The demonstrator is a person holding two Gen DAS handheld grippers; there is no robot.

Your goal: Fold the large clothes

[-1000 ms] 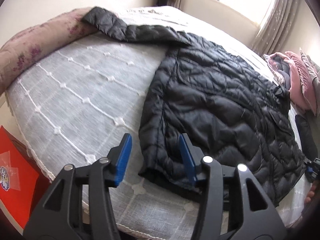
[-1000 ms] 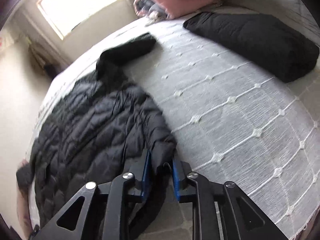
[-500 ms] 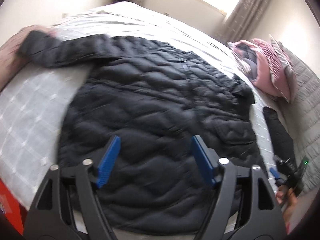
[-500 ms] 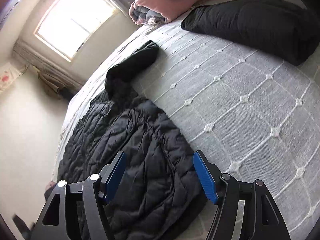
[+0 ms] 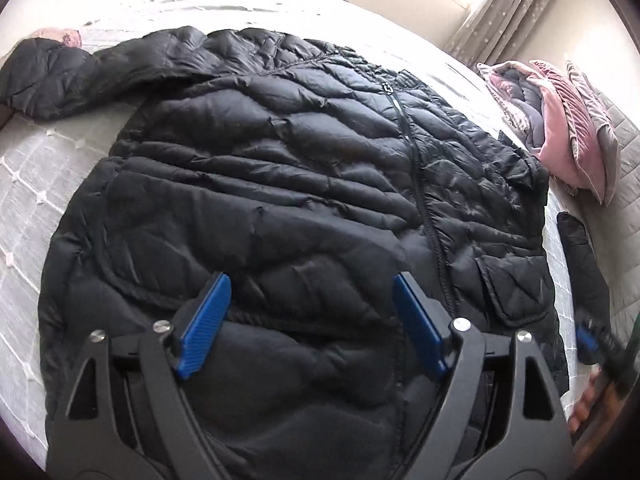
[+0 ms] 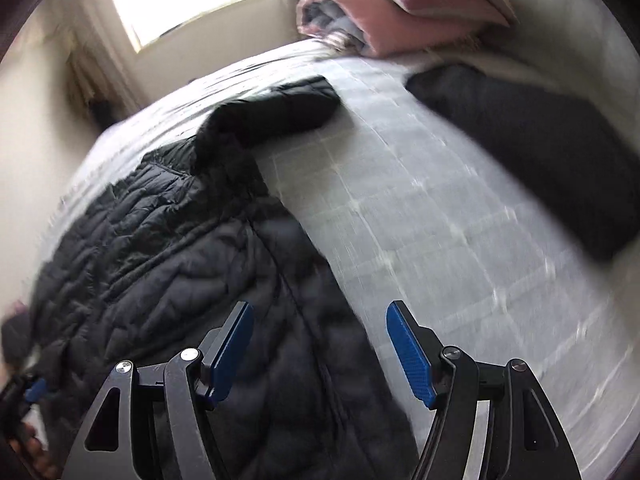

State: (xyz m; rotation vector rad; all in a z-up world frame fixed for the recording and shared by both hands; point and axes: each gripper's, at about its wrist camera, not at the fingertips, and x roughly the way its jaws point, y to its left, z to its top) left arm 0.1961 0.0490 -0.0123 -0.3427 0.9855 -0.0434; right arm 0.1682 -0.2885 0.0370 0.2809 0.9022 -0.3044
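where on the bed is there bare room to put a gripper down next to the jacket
Bare bedspread lies between the jacket body and the dark pillow, below the outstretched sleeve. A narrower strip borders the jacket's other side, under the other sleeve. The pink bedding pile crowds the headboard end.

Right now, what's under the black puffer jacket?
The black puffer jacket lies spread, front up, on the white gridded bedspread, which shows on both sides of it. Whatever lies directly beneath the jacket is covered, so I cannot tell.
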